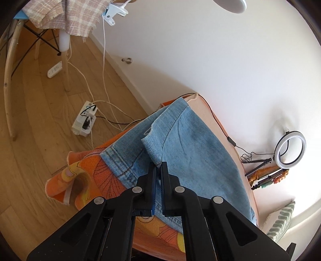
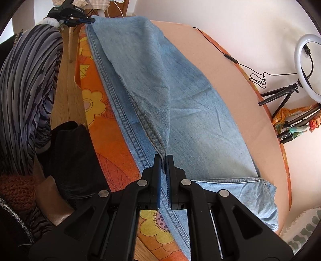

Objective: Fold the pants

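1. Pants: light-blue denim, spread lengthwise across a peach-topped surface and partly over an orange floral cloth; one layer is lifted into a ridge between the two grippers.
2. Left gripper: jaws closed, pinching a denim edge at the hem end.
3. Right gripper: jaws closed on the seamed fold.
4. Hidden: the waistband end is cut off behind the right gripper's frame.
5. Surroundings: ring light on a tripod, power strip with cables on the wooden floor, plaid fabric over a chair, striped garment.
6. Writing: a label on the far gripper body is too small to read.
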{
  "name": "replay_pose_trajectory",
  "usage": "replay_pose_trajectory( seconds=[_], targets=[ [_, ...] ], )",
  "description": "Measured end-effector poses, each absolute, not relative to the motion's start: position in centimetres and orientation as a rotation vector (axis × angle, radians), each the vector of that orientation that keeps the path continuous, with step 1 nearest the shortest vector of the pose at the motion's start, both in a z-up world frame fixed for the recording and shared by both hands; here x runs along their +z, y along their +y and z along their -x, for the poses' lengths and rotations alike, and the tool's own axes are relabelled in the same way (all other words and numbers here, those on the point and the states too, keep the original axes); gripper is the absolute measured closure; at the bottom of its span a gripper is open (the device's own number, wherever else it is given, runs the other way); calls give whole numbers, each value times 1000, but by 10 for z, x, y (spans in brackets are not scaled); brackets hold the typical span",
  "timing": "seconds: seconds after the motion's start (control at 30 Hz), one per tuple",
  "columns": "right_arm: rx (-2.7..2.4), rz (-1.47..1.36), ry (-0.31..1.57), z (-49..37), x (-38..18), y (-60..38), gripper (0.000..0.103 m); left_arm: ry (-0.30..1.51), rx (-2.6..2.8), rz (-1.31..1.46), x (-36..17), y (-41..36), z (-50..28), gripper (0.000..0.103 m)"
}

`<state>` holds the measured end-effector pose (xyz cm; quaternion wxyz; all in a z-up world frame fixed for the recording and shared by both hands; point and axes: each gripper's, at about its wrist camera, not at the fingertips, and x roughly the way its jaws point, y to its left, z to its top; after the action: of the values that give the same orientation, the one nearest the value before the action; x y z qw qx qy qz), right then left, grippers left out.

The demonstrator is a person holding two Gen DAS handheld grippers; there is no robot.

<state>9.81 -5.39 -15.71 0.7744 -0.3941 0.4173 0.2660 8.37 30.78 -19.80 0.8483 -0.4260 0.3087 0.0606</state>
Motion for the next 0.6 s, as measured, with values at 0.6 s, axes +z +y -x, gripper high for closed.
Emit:
replay_pose_trajectory(
  seconds=[0.6],
  targets=[
    [574, 795, 928, -96, -164, -49, 98, 640, 187, 888, -205, 312, -66, 101]
  ],
)
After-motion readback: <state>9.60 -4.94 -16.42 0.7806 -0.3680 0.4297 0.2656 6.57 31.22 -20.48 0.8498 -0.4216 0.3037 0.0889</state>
